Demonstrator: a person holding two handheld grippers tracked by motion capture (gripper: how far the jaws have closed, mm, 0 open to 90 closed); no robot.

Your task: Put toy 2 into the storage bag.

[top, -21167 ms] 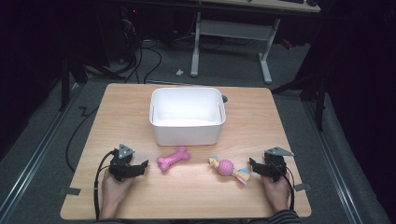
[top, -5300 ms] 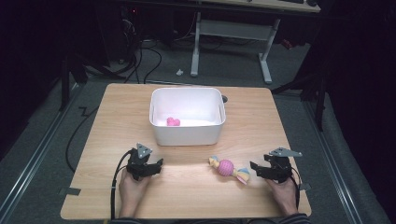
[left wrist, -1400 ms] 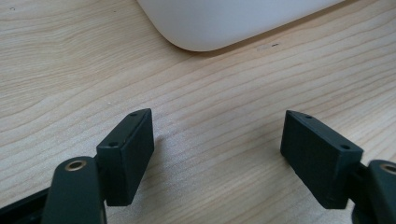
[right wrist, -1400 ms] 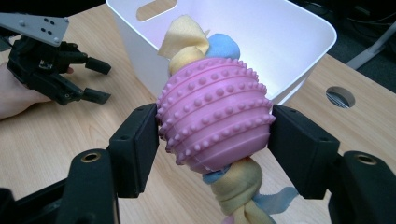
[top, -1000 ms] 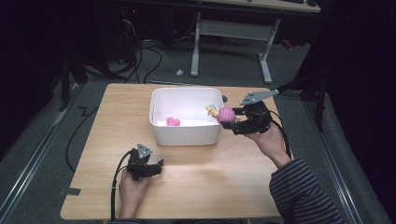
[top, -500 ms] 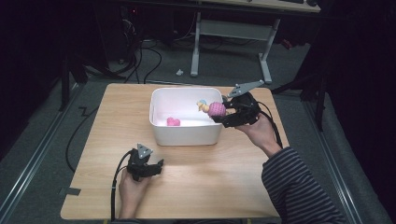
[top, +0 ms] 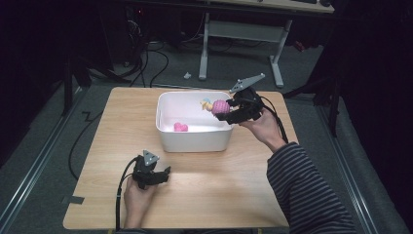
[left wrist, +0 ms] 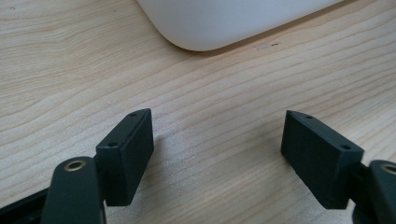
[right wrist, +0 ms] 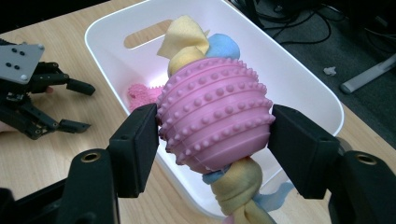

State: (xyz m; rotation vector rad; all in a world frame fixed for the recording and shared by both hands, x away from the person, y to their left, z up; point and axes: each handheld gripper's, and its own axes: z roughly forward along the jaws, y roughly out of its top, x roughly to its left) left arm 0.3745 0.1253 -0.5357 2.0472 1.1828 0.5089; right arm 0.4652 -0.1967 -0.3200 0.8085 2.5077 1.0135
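Carried leftward, our right gripper [top: 225, 109] now holds the ball toy [top: 219, 106] over the bin [top: 194, 140].
Close up, we see a nubbed pink ball on knotted yellow-blue rope, clamped; left gripper [left wrist: 217, 158] gapes empty.

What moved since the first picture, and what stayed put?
The pink bone went from the table into the white bin. The right hand-held gripper picked up the knobbly ball toy and carried it over the bin. The bin and left hand-held gripper stayed put.
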